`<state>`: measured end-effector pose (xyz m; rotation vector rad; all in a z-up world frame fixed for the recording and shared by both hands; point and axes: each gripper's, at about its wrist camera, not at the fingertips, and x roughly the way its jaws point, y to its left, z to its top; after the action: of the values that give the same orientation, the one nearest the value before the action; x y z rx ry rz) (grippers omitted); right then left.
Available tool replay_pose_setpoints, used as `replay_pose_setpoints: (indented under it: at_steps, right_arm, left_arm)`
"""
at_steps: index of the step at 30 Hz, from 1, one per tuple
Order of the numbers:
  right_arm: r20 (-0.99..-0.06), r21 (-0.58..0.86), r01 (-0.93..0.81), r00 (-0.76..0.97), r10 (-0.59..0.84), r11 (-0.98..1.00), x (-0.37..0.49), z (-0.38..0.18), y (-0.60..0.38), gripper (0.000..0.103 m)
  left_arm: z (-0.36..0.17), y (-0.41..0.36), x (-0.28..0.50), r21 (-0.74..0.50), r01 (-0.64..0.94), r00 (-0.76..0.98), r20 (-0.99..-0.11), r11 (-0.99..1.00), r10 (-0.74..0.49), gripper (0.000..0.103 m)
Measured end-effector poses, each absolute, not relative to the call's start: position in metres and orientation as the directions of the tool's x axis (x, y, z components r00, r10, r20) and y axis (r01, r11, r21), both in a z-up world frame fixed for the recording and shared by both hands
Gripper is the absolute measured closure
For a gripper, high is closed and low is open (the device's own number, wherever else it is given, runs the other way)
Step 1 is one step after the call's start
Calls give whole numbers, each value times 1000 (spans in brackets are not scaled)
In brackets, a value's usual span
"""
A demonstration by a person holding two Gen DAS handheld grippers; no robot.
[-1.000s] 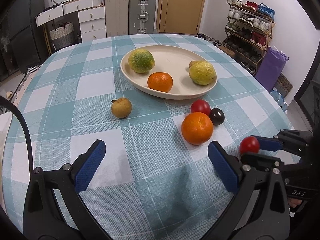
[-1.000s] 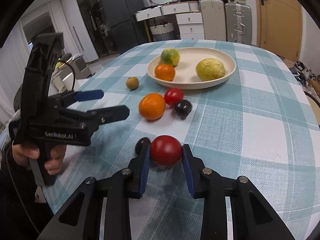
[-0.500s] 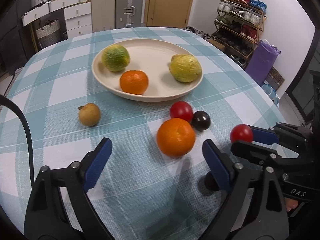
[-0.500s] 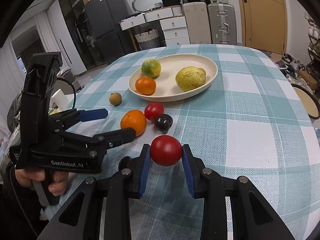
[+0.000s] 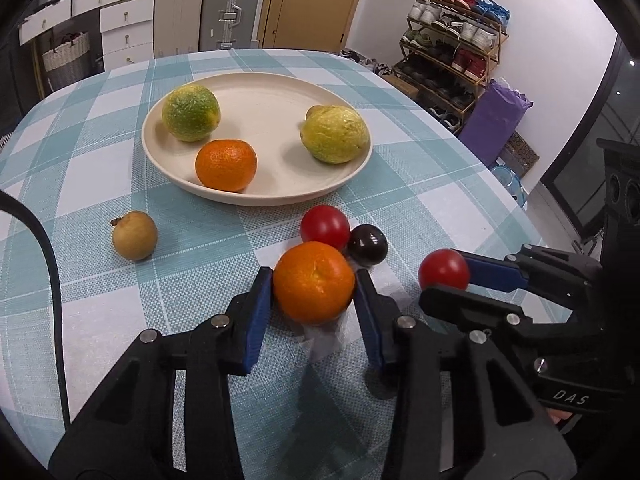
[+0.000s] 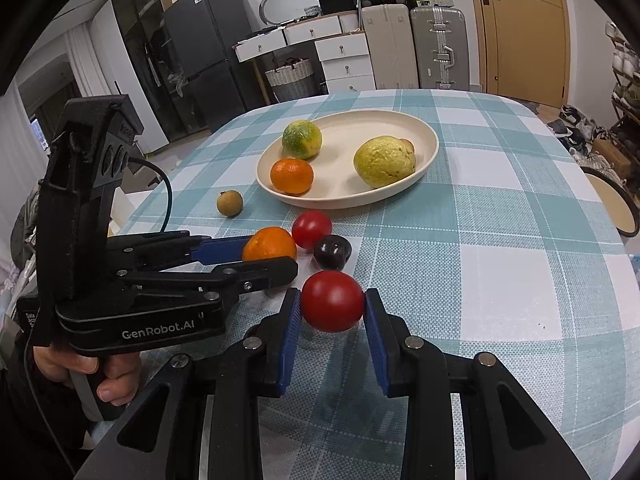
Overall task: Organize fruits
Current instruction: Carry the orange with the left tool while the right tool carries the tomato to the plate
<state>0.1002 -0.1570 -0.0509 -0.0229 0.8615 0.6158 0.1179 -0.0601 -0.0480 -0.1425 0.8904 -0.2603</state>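
Note:
My left gripper [image 5: 314, 286] is shut on a large orange [image 5: 313, 282] that rests on the checked tablecloth; it also shows in the right wrist view [image 6: 269, 245]. My right gripper [image 6: 332, 307] is shut on a red tomato [image 6: 332, 306] and holds it above the table, right of the orange [image 5: 444, 269]. A cream plate [image 5: 276, 92] beyond holds a green citrus [image 5: 191, 112], a small orange [image 5: 226, 165] and a yellow-green fruit [image 5: 335, 133].
A second red tomato [image 5: 324, 226] and a dark plum [image 5: 367, 245] lie touching just behind the large orange. A small brown fruit [image 5: 134, 235] lies alone to the left. The table's right edge [image 5: 520, 208] drops off near a shoe rack.
My left gripper moved forward and closed its wide-open jaws on the large orange. My right gripper lifted the tomato and carried it toward the plate.

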Motion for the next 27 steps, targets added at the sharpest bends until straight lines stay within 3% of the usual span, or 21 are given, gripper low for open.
replay_pose_setpoints:
  at_steps: [27]
  right_arm:
    - [-654,240,-528,532,538,815,132,-19,-140,71]
  left_arm:
    - [6,1,119,-181,53,739,-654,982,-160,66]
